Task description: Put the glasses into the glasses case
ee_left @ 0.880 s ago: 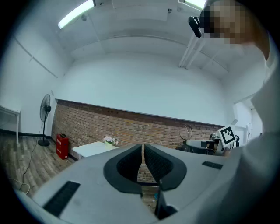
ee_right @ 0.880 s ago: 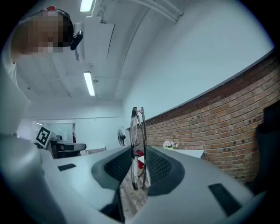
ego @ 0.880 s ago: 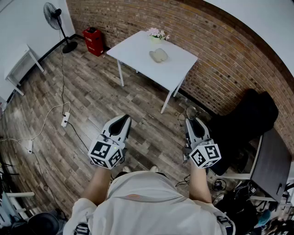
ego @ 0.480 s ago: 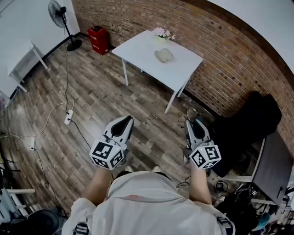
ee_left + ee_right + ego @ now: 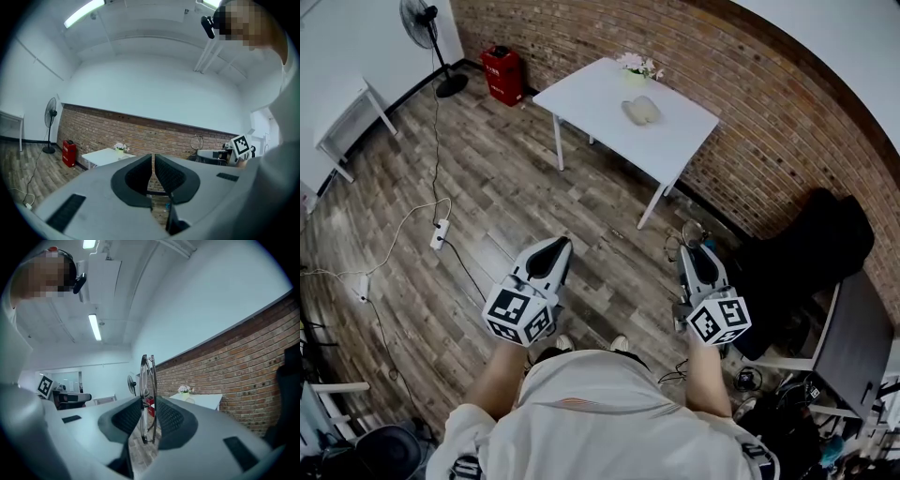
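Glasses [image 5: 146,376] clamped edge-on between fingers [image 5: 171,418] of right gripper [image 5: 149,401], frame seen only as thin rims, temples hard to make out. Left gripper [image 5: 153,161]: fingers together, nothing between. Glasses case [image 5: 641,111] well ahead of both pairs of fingers on white desk [image 5: 591,94], small, blurred; open or closed not discernible.

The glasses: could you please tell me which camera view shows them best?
The right gripper view: the glasses stand upright, edge-on, clamped between the right gripper's jaws. The head view shows only a small wire loop at that gripper's tip; the left gripper view shows a tiny, distant loop.
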Action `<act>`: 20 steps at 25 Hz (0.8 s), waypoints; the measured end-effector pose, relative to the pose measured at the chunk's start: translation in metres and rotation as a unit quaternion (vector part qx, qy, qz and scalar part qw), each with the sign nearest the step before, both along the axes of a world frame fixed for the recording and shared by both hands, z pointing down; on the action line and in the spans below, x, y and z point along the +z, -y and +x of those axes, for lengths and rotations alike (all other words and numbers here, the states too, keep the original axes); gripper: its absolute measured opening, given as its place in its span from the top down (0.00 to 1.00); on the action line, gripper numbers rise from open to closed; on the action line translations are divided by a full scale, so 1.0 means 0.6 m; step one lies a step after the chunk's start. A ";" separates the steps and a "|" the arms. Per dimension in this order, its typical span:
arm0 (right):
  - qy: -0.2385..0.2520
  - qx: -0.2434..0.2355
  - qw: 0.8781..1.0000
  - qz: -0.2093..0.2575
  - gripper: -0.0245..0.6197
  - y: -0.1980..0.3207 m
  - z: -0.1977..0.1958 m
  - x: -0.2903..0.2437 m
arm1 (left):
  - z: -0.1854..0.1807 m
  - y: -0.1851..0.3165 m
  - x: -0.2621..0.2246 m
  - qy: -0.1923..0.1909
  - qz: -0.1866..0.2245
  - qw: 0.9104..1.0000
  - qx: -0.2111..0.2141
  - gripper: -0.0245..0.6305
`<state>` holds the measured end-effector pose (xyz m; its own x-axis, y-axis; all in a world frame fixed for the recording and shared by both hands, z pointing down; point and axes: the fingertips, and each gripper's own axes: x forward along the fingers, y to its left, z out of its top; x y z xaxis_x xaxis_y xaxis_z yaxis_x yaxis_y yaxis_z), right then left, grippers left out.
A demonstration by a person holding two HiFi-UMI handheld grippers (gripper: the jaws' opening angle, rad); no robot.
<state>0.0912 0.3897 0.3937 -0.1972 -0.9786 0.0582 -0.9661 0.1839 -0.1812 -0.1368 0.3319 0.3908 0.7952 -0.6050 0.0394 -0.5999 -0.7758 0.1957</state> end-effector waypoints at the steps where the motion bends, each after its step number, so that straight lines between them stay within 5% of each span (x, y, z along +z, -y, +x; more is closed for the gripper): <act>1: 0.001 0.000 1.000 -0.001 0.73 0.003 -0.006 -0.001 | -0.007 0.003 0.001 -0.002 -0.002 1.000 -0.001 0.92; 20: -0.015 -0.068 0.997 -0.018 0.73 0.142 -0.181 0.024 | -0.208 0.085 0.055 -0.031 -0.032 0.996 -0.081 0.92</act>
